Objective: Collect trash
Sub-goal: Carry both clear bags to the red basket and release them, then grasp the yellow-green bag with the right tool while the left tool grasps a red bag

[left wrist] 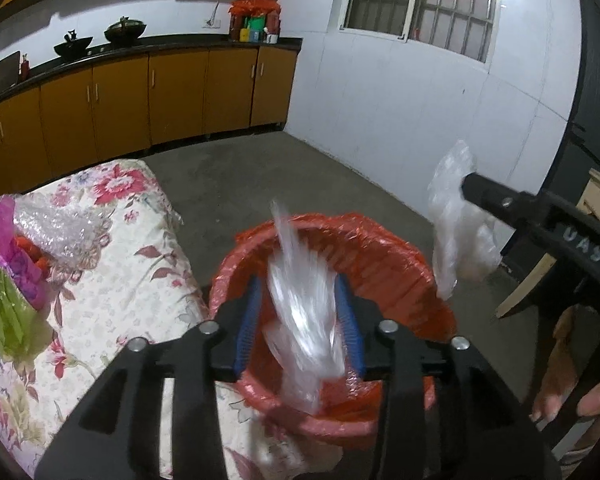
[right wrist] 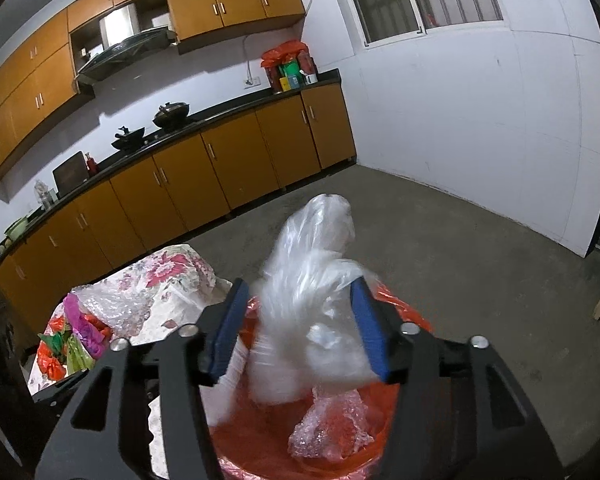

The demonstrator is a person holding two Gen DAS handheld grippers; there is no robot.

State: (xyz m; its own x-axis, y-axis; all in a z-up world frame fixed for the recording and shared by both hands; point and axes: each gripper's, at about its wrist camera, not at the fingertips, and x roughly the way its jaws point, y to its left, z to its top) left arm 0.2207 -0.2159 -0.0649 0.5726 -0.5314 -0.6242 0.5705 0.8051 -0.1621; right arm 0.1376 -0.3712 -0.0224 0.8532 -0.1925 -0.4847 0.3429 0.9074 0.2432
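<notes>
A bin with a red liner (left wrist: 400, 264) stands on the floor beside the table. My left gripper (left wrist: 300, 320) hangs over it, blue pads apart, with a blurred strip of clear plastic (left wrist: 300, 308) loose between them. My right gripper (right wrist: 300, 328) is also above the bin (right wrist: 236, 432), jaws wide, with a crumpled clear plastic bag (right wrist: 316, 312) between the pads, resting against the right one. From the left wrist view this bag (left wrist: 456, 220) dangles at the right gripper's fingertip (left wrist: 472, 190), right of the bin. Bubble wrap (right wrist: 328, 428) lies inside the bin.
The table with a floral cloth (left wrist: 112, 280) is left of the bin and carries bubble wrap (left wrist: 56, 228) plus pink (left wrist: 12, 240) and green (left wrist: 8, 320) wrappers. A person's hand (left wrist: 560, 396) holds the right gripper. Kitchen cabinets (right wrist: 220, 176) line the far wall; bare concrete floor (right wrist: 460, 248) lies beyond.
</notes>
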